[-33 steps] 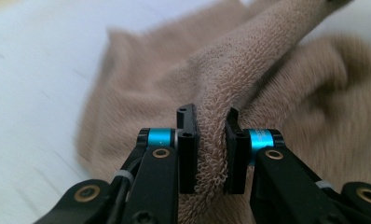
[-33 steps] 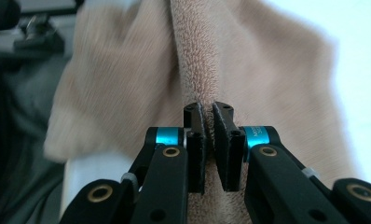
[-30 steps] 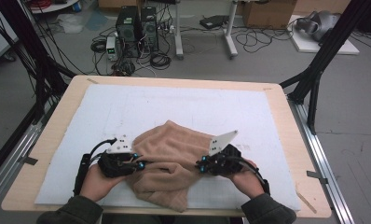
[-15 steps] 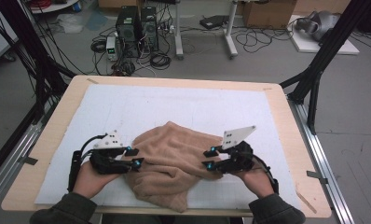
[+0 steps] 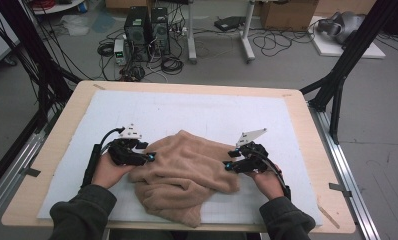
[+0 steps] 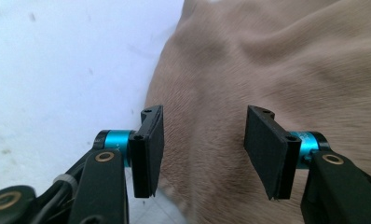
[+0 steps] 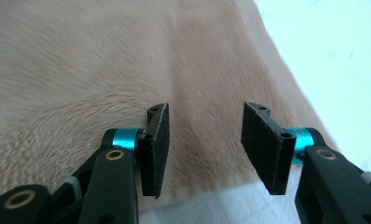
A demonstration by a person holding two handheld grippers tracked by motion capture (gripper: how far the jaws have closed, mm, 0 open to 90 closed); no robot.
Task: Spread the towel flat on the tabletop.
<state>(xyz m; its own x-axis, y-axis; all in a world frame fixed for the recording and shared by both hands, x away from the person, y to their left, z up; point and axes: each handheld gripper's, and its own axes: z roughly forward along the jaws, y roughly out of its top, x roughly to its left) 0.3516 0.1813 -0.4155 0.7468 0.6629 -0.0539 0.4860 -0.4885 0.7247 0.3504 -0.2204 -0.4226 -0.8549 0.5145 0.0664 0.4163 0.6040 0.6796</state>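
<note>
Now fuzzy tan towel (image 5: 184, 175) rumpled on white mat (image 5: 197, 112); both jaws just opening, half-spread, gripping nothing.

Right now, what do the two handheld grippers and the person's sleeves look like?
Left gripper and right gripper: black linkage arms with brass-coloured pivot pins, turquoise metal collars, flat black rectangular pads. In the high view, each carries a pale grey three-cornered plate on top and trails a black cable. Sleeves are dark grey-green cloth.
</note>
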